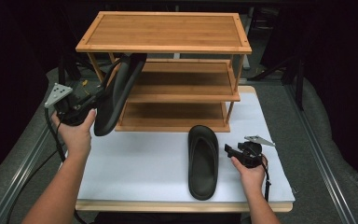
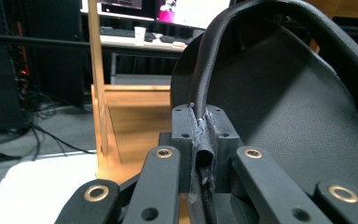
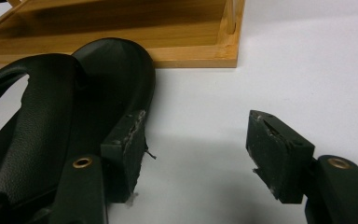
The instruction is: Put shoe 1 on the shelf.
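A: Slippers, count two, black. Rack [image 1: 168, 46]: one, bamboo, three shelves, at the counter's [image 1: 270, 121] far side.

B: Raised slipper [image 1: 116, 91]?

A: Clear of the counter, sole on edge, long axis slanting up toward the rack's left post and middle shelf. Left gripper [image 2: 204, 154] fingers clamped on its rim, so the left hand is nearer.

B: Second one?

A: Flat slipper [image 1: 203, 161] lies on the counter, toe toward the rack, long axis front to back. Right gripper [image 3: 205, 154] fingers spread, gripping nothing; one finger just beside the slipper's right edge, contact uncertain.
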A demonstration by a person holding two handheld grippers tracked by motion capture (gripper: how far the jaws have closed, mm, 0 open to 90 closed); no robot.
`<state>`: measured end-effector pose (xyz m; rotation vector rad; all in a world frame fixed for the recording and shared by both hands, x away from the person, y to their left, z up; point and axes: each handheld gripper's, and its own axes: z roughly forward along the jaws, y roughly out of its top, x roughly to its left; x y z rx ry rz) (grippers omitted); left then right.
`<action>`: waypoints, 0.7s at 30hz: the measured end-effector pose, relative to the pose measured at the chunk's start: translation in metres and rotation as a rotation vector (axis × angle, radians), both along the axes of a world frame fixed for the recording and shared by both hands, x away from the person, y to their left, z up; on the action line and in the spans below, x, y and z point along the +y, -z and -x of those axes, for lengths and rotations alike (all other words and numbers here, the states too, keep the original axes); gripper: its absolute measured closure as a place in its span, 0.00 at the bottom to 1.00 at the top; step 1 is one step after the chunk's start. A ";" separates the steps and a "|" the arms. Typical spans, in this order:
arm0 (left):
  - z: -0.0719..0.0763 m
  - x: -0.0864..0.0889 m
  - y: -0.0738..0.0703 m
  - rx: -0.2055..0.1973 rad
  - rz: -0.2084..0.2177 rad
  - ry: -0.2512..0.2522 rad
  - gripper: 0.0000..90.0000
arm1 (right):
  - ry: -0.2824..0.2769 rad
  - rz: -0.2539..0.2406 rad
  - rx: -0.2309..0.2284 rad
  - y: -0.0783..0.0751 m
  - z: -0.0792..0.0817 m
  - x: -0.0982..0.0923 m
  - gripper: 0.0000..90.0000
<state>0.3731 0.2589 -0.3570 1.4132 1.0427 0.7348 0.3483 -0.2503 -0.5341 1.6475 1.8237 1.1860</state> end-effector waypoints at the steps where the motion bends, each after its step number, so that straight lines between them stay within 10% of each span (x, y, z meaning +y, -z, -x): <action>1: -0.005 -0.004 -0.001 -0.001 -0.009 -0.011 0.93 | 0.000 -0.001 -0.001 0.000 0.000 0.000 0.42; 21: -0.089 -0.032 0.010 0.104 0.033 -0.123 0.93 | -0.006 -0.036 0.001 0.001 0.001 -0.003 0.42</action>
